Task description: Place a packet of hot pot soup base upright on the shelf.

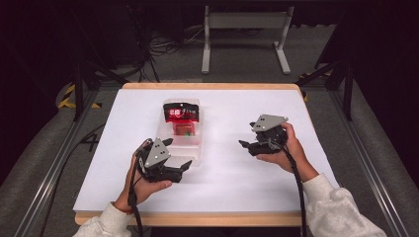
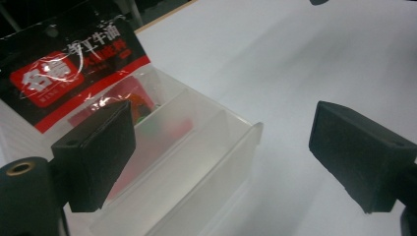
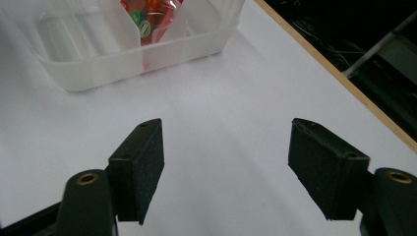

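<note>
From the high view, my left gripper sits at the near end of the clear plastic divided tray, jaws spread and holding nothing, while my right gripper rests well apart to the right on the white table, also spread and empty. The red-and-black snack packet stands in the tray's far compartments, its top leaning over the far rim. In the left gripper view, my left jaws straddle the tray's near corner, one jaw over the compartments, the other over bare table; the packet shows a glossy film with a black header and hang hole. I judge it light, soft and slippery, likely to crinkle and slide, so I would pinch the flat sealed header rather than the bulging body. In the right gripper view, my jaws stand apart over the table, with the tray ahead and the packet's lower end inside it.
</note>
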The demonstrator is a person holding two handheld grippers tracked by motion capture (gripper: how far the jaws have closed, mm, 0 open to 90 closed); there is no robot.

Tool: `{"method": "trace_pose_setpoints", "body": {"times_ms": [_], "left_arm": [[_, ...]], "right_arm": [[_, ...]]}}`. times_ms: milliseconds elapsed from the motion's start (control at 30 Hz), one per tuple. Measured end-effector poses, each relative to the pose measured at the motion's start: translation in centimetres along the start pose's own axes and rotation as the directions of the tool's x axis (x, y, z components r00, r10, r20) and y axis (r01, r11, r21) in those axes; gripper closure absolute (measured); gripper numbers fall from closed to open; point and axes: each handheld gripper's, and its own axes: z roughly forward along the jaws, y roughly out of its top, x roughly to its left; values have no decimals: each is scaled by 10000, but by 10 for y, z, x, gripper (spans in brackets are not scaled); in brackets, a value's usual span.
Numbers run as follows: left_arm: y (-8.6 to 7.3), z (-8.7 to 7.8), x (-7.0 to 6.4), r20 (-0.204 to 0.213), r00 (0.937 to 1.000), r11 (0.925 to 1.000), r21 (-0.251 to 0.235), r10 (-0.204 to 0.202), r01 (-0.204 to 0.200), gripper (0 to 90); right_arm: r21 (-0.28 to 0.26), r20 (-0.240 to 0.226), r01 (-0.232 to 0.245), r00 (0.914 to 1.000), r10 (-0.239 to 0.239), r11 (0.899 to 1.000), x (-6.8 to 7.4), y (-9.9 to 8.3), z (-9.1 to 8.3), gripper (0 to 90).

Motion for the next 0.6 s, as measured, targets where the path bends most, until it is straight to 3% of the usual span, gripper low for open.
{"method": "trace_pose_setpoints", "body": {"times_ms": [333, 600], "left_arm": [[1, 6, -23, 628, 9964, 9982, 174, 563, -575, 110], [1, 8, -33, 1134, 9913, 9972, 264, 664, -698, 97]], "right_arm": [[198, 150, -18, 9999, 15, 9998, -1, -16, -10, 263], [325, 305, -10, 9995, 0, 9995, -1, -30, -16, 244]]}}
